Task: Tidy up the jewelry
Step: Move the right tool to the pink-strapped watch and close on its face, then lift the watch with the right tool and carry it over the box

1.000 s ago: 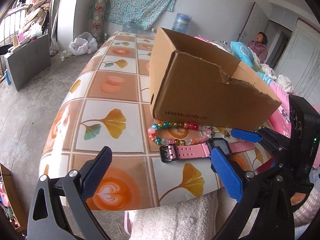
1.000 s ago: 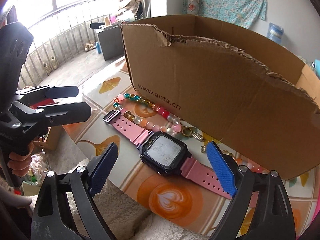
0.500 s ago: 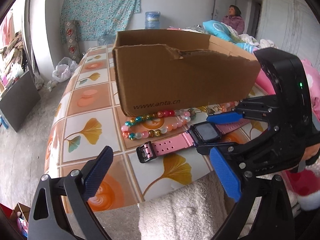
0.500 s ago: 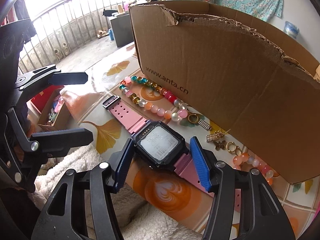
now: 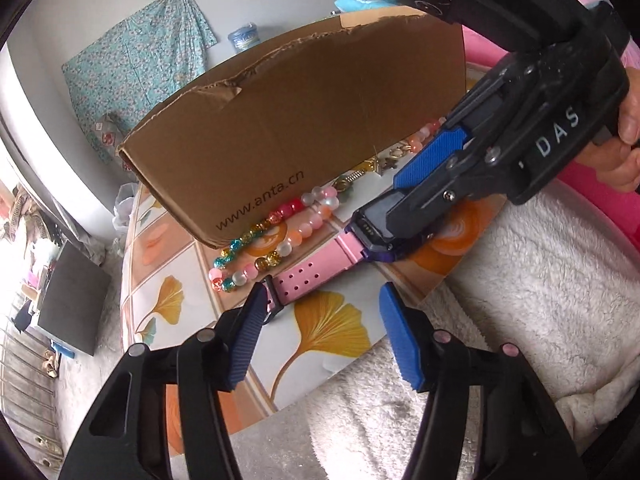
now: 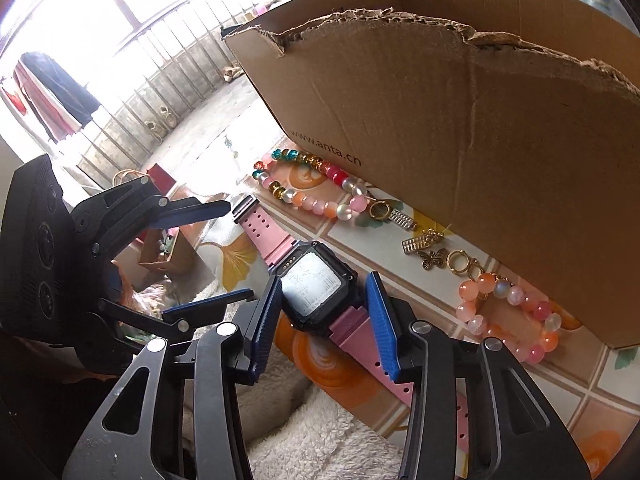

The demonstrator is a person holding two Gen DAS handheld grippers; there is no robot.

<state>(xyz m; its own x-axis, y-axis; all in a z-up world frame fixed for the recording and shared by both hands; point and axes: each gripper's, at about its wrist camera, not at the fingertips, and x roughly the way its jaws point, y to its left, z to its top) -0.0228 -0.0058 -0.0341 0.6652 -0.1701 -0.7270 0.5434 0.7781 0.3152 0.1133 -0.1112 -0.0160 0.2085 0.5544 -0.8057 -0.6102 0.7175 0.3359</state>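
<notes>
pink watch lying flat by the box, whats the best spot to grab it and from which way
Grip the pink watch by its black case, pads on the two strapless sides, coming from above at the table's near edge. The case is the one rigid, raised part; the straps lie flat and floppy. The right gripper already brackets it so, jaws just closing, contact unclear.

Both claws pointed steeply downward, side by side.
The right claw (image 6: 322,300) had just been closing, its pads at the watch (image 6: 314,288) case; the left claw (image 5: 322,330), also closing, straddled the strap end without gripping.
</notes>
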